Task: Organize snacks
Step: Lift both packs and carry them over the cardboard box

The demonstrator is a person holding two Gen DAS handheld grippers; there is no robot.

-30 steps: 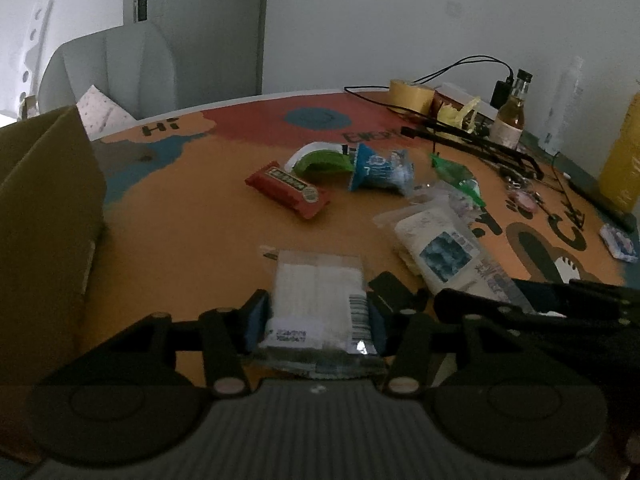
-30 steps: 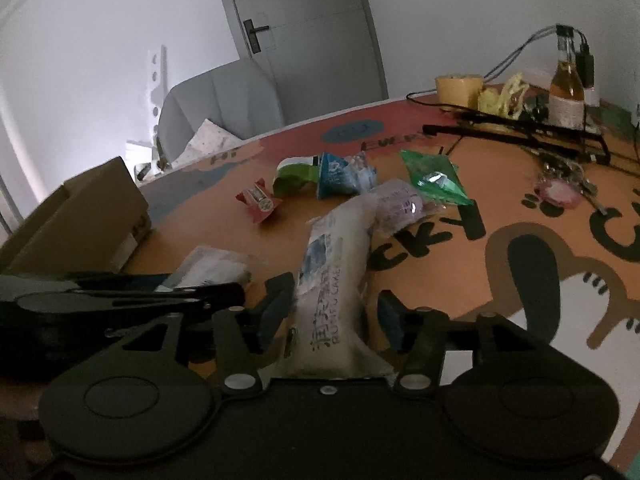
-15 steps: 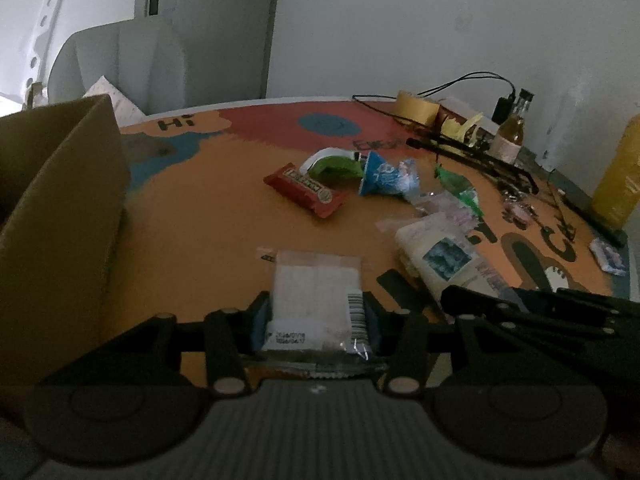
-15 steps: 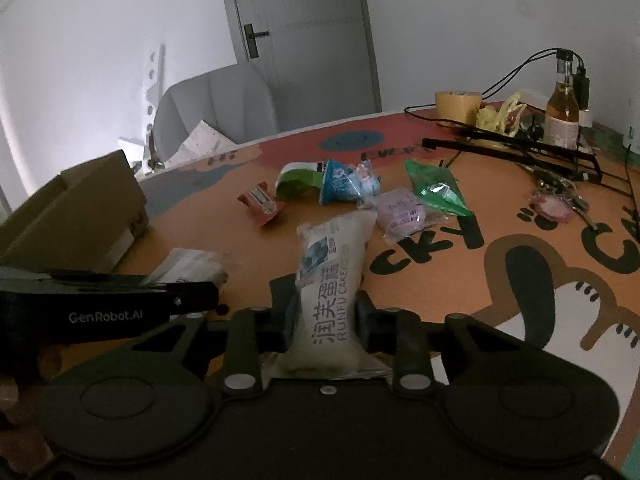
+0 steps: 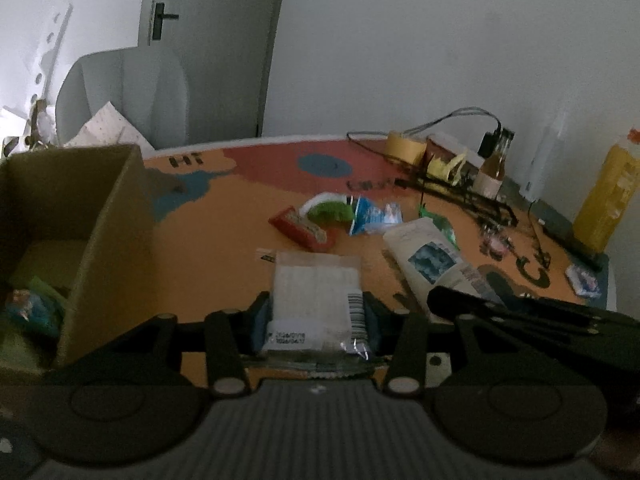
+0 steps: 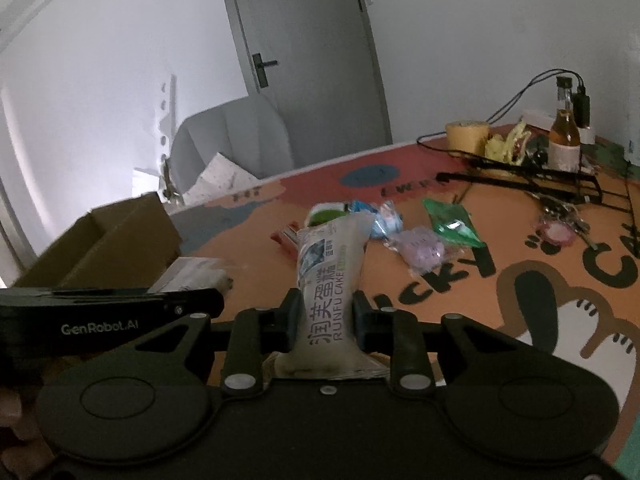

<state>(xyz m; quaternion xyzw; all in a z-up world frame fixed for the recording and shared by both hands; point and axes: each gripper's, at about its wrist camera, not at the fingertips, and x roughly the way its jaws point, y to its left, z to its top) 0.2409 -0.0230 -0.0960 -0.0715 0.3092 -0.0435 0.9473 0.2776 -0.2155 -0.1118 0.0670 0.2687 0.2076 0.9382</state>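
My left gripper (image 5: 316,320) is shut on a flat white snack packet (image 5: 318,292) and holds it above the table, just right of an open cardboard box (image 5: 100,240) that holds a few snacks. My right gripper (image 6: 326,320) is shut on a long white cake packet (image 6: 330,276) and holds it lifted; the packet also shows in the left wrist view (image 5: 430,258). A red bar (image 5: 302,232), a green-and-white pack (image 5: 328,208) and a blue pack (image 5: 374,216) lie on the table beyond. A purple pack (image 6: 420,250) and a green pack (image 6: 450,222) lie right of them.
At the table's far right stand a tape roll (image 5: 404,146), a small bottle (image 5: 494,168), black cables and frames (image 6: 532,182) and a yellow bottle (image 5: 608,196). A grey chair (image 5: 120,96) stands behind the box. The table (image 5: 208,248) has an orange cartoon print.
Both grippers have risen with their packets. The right gripper closed on the cake packet and lifted it. The left gripper has moved toward the box, whose inside now shows.
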